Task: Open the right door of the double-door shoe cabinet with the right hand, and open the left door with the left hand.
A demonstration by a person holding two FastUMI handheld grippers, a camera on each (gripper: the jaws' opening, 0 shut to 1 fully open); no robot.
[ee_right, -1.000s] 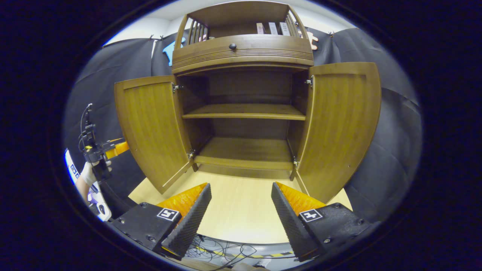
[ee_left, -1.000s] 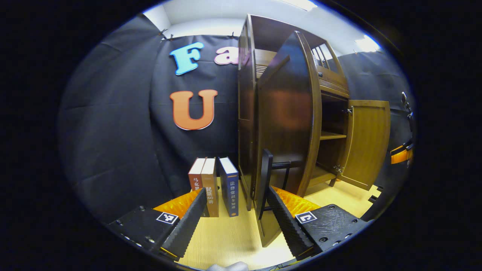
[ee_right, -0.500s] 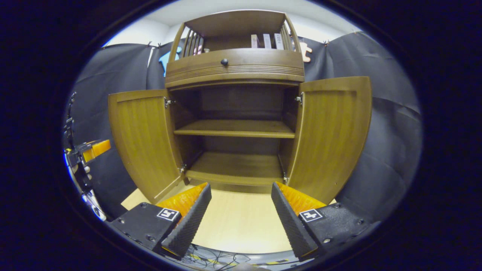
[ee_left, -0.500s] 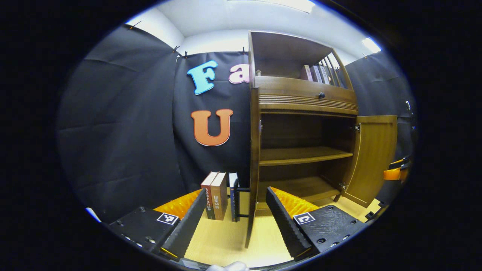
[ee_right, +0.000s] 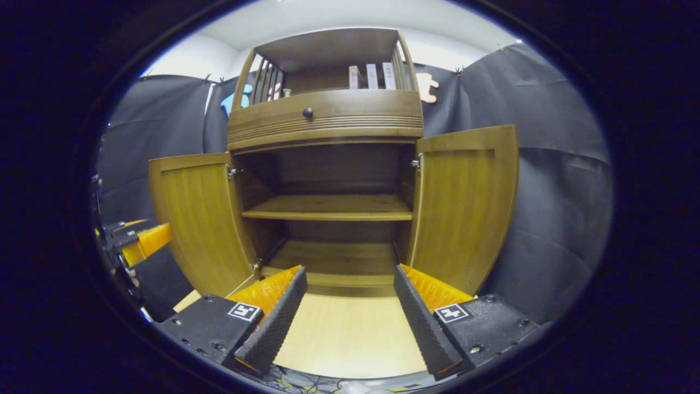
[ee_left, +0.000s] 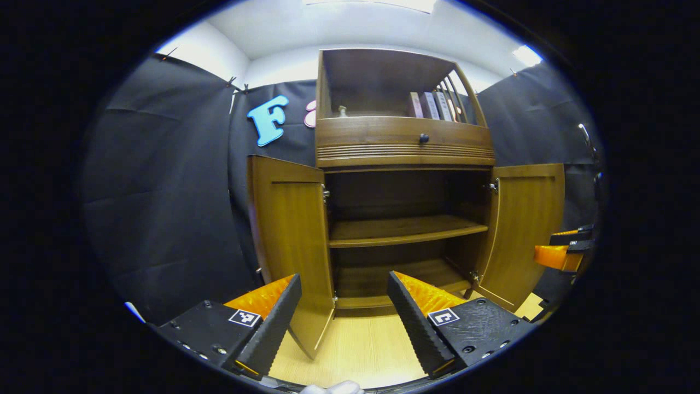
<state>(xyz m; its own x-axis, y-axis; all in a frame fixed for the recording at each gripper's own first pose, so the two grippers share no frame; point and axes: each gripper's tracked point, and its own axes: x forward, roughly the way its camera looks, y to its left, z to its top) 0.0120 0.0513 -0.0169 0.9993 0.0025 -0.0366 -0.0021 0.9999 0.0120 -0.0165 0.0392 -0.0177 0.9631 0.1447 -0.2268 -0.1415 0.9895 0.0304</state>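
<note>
plainly no legible writing on shoe cabinet (ee_right: 325, 117), both doors open

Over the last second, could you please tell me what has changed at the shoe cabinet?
The left tool backed off the left door and turned to face the shoe cabinet; the right tool drew back slightly. Both doors stayed open, both tools open and empty.

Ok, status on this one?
Left gripper open, empty. Right gripper open, empty. Left door and right door both swung open. Nothing in the way.
</note>
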